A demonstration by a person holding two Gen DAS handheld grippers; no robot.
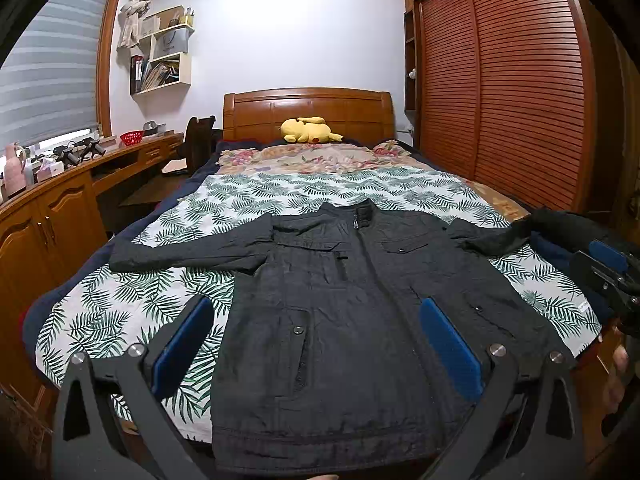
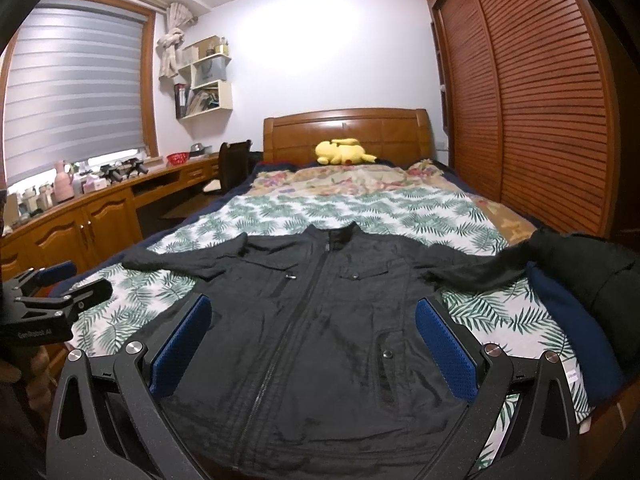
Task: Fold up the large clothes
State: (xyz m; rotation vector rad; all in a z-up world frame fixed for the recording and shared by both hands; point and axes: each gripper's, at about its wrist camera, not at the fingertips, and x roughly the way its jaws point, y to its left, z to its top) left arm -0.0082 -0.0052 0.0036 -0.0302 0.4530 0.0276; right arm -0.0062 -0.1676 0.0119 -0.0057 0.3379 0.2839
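Stood at the very start of the fold, by the look of it: dark jacket (image 1: 344, 320) spread flat and face up on the leaf-print sheet (image 1: 120, 312), zipped, collar toward twelve o'clock, hem toward six, nothing yet turned over. Judged the next move to call for a sleeve or a side edge pinched and carried across the body toward the zip.

Left gripper (image 1: 316, 340) held above the hem end, jaws wide apart, nothing between the blue pads (image 1: 182, 346). Left pad over bare sheet just off the jacket's nine o'clock edge, other pad over the body around four o'clock of the lower pocket snap.

Right gripper (image 2: 314, 342) likewise spread wide and empty, both pads over the jacket's lower body, the zip running up between them toward twelve. Could not tell whether any pad touched the cloth; appeared to hover clear.

One sleeve stretched out to nine o'clock, flat on the sheet. Other sleeve reached to three o'clock, its cuff end up against a dark heap of clothing (image 2: 592, 264) at the bed's edge. Likely needed freeing from that heap before a clean fold.
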